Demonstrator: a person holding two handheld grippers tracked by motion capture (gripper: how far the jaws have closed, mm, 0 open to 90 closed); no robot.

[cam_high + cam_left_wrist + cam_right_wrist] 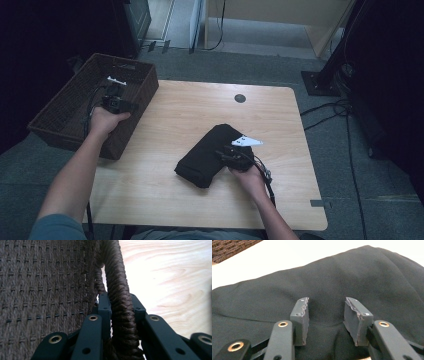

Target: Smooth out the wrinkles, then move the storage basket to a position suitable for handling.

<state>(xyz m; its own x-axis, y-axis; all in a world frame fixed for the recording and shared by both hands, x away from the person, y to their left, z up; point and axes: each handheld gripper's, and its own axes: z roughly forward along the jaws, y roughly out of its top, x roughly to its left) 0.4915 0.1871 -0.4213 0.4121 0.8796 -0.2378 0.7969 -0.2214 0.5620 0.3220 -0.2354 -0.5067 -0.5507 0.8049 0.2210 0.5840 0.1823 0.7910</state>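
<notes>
Wooden table, grey carpet floor, cables.

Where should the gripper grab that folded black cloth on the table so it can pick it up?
Probably at the thick folded end of the black cloth nearest the right gripper, coming down from above. The cloth lies flat on the table, so a pinched-up ridge gives the jaws something to close on.

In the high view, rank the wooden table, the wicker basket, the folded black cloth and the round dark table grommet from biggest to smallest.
1. wooden table
2. wicker basket
3. folded black cloth
4. round dark grommet

The basket looks clearly larger than the cloth, so no ties.
</notes>
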